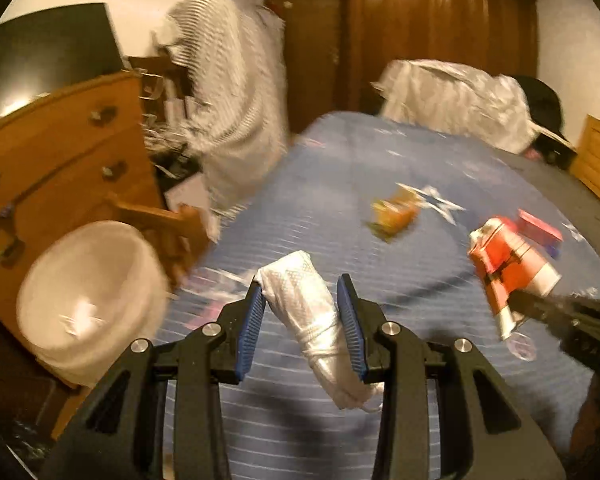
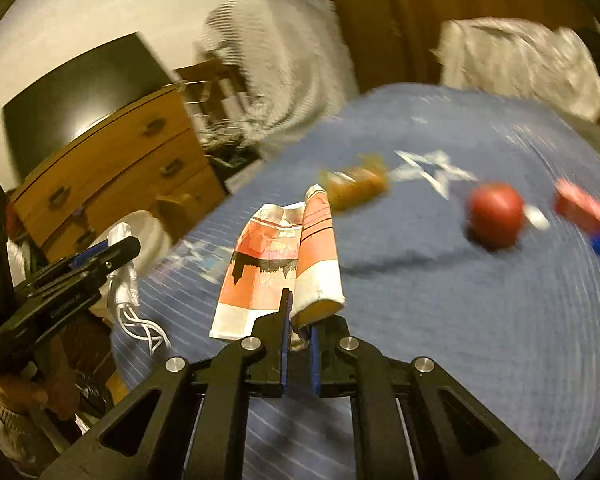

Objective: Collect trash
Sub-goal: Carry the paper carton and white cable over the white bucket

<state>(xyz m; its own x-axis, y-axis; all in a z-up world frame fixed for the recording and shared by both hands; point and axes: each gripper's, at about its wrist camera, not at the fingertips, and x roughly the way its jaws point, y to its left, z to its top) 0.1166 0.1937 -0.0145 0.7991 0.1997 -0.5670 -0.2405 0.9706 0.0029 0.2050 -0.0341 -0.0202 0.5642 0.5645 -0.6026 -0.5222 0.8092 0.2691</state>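
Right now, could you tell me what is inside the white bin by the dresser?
The white bin shows a white liner with a crumpled white scrap at the bottom; motion blur hides anything smaller.

right claw [image 2: 299, 322] pinching orange-white carton [image 2: 280, 260], red ball [image 2: 495, 213] beyond

In the left wrist view, the bed [image 1: 340, 184] fills the centre and right of the frame. A wrapper [image 1: 394, 212] lies on it right of centre, and a small box [image 1: 540, 230] lies further right near the edge. The bin [image 1: 88, 296] stands at lower left beside the bed, before the dresser [image 1: 60, 152]. A pile of bedding [image 1: 452, 100] sits at the bed's far end, upper right. In the right wrist view, a ball [image 2: 496, 214] rests on the bed right of centre.
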